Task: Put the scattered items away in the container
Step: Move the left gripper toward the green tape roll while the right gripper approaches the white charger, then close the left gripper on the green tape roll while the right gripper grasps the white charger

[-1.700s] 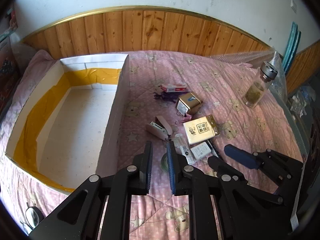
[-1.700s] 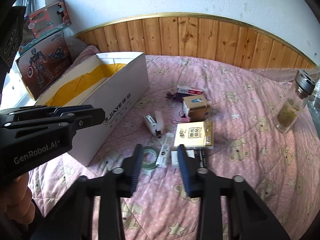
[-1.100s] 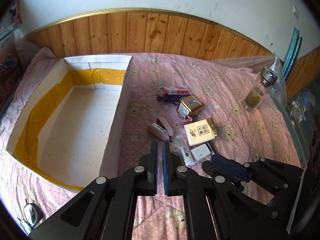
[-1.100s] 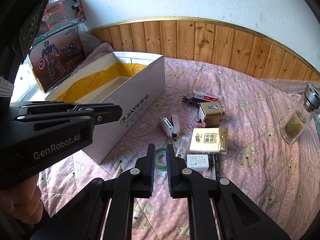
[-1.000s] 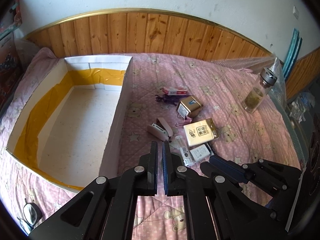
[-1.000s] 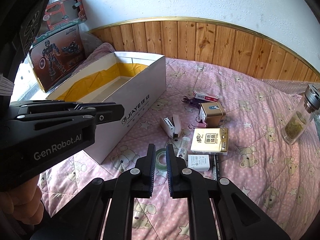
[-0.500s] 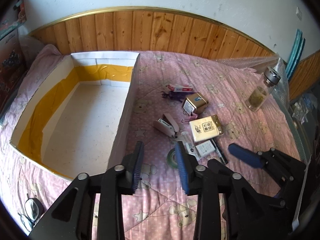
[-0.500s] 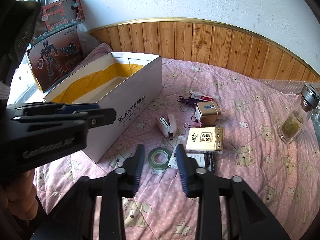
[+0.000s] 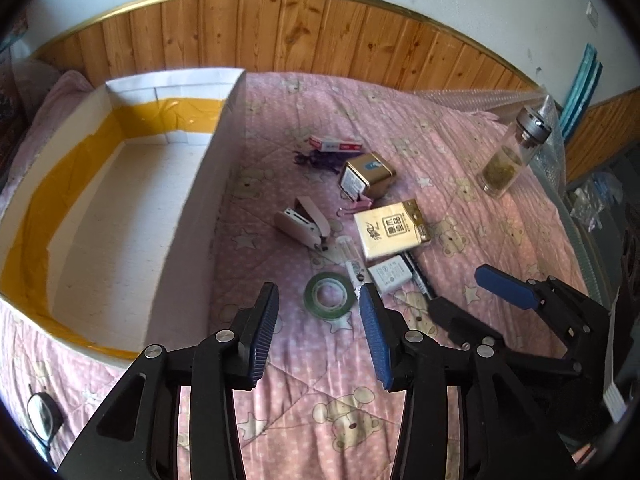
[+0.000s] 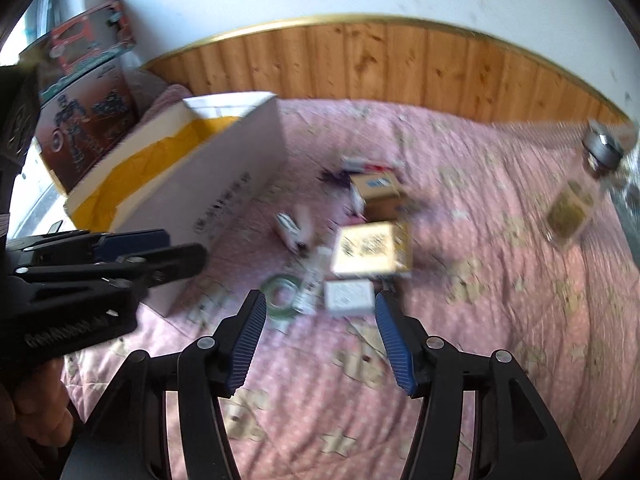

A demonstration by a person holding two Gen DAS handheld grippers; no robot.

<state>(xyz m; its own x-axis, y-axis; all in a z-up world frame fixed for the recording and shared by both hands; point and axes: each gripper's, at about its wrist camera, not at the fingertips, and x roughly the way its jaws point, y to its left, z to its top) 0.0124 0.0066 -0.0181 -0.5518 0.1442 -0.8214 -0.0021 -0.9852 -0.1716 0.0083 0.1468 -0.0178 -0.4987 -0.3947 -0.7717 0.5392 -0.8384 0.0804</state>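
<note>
**Now: both grippers spread over the clutter, nothing picked up**

Left gripper [image 9: 318,320] is released, jaws just been opening, nothing between the pads; the green tape roll [image 9: 330,294] lies on the bed just beyond the tips. Right gripper [image 10: 320,332] is likewise released and just been opening, empty, poised near the small white pack [image 10: 348,296].

Landmark: the tape roll. White box [image 9: 192,216] lined with yellow stands to its left, nothing seen inside. Stapler [image 9: 302,224] and cream packet [image 9: 390,228] lie just behind the roll; a small tube [image 9: 354,266] touches its right edge. Glass bottle [image 9: 510,156] stands well apart, far right.

Risks, as judgement:
- Roll lies flat on soft quilt; pads may slide over it or pinch fabric.
- Tube and white pack crowd the roll; a wide grab could drag a neighbour.
- Both grippers converge near one spot; collision possible.

Unclear: right wrist view is motion-blurred, labels unreadable. A dark pen [image 9: 418,276] is partly under the packet. Purple item behind the tin cannot be identified.
</note>
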